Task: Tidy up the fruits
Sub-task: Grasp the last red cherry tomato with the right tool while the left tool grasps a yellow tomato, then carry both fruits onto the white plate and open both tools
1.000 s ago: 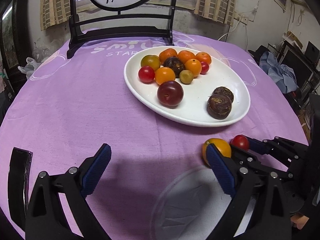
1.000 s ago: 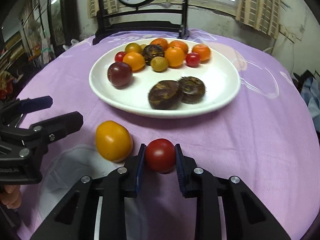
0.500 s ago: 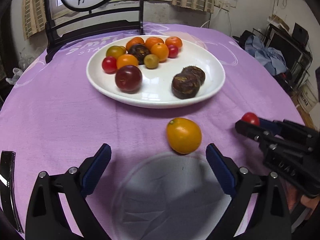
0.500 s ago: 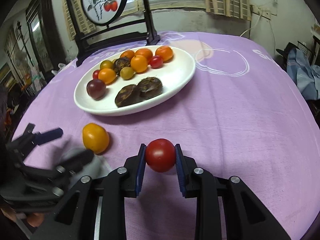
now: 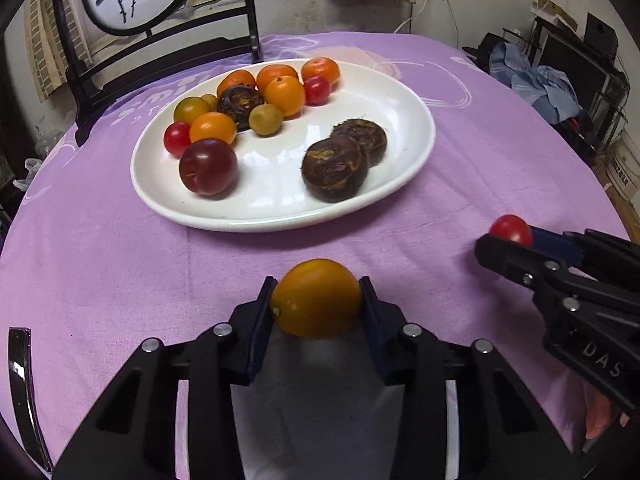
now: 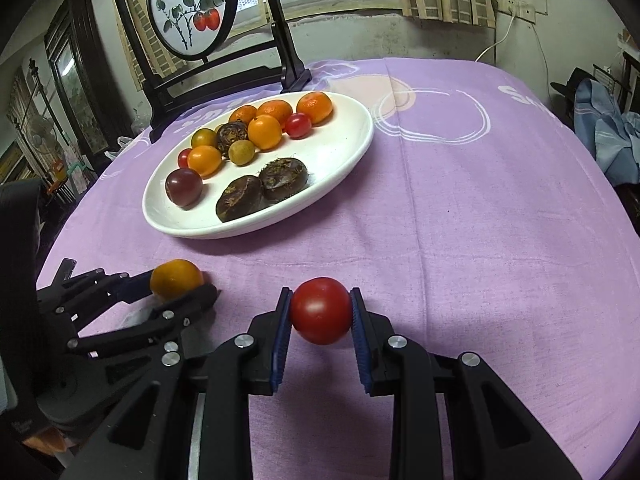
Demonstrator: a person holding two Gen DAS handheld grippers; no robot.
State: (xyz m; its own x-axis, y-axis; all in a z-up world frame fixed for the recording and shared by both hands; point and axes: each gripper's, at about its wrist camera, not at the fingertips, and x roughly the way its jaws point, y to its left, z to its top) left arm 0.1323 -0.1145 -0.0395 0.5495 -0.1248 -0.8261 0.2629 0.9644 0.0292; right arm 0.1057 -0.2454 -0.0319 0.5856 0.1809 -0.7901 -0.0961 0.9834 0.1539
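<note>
An orange-yellow tomato (image 5: pixel 316 298) sits between the blue pads of my left gripper (image 5: pixel 317 282), low over the purple cloth. The jaws are closing and both pads touch its sides. From the right wrist view, that fruit (image 6: pixel 176 278) and the left gripper (image 6: pixel 182 289) lie at the lower left. My right gripper (image 6: pixel 320 294) is shut on a red tomato (image 6: pixel 320 310), held above the cloth. It also shows at the right of the left wrist view, the red tomato (image 5: pixel 511 229) at its tips. A white oval plate (image 5: pixel 400 168) beyond holds several oranges, small tomatoes and dark fruits.
A dark wooden stand (image 6: pixel 280 60) with a round persimmon picture rises at the table's far edge behind the plate (image 6: pixel 340 152). Blue clothes (image 5: pixel 540 84) are piled off the table at the right. A pale round patch (image 5: pixel 320 392) marks the cloth under my left gripper.
My left gripper has moved in on the orange-yellow tomato and gone from wide open to closed around it. The right gripper, still holding the red tomato, has drifted off to the right.
</note>
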